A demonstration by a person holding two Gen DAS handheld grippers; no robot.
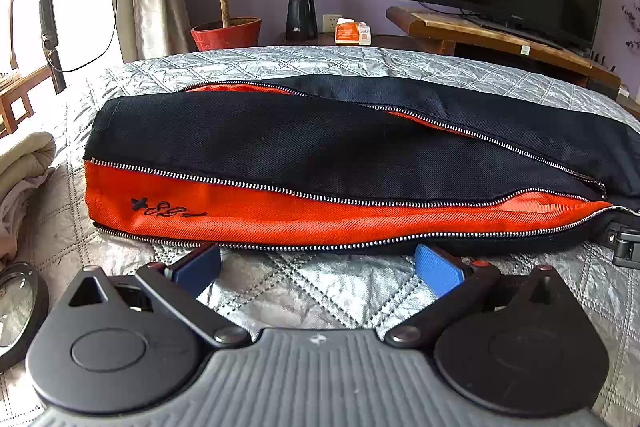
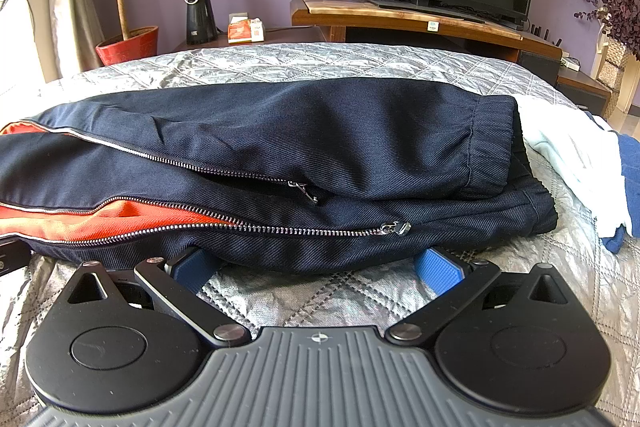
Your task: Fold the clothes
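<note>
Navy trousers (image 1: 320,147) with orange zip panels lie folded lengthwise across the quilted bedspread (image 1: 304,291). Left gripper (image 1: 318,267) and right gripper (image 2: 318,265) both rest at the trousers' near edge, fingers spread apart, gripping nothing.

Trousers (image 1: 280,147): matt dark twill cloth w/ orange woven panels, metal zip teeth (image 2: 320,229) shiny. Bedspread (image 1: 304,283) was quilted silver-grey fabric w/ slight sheen, crinkled. Gripper pads (image 2: 436,269) looked like ribbed blue rubber/plastic, arms matt black; TV stand (image 2: 400,15) glossy wood.
</note>
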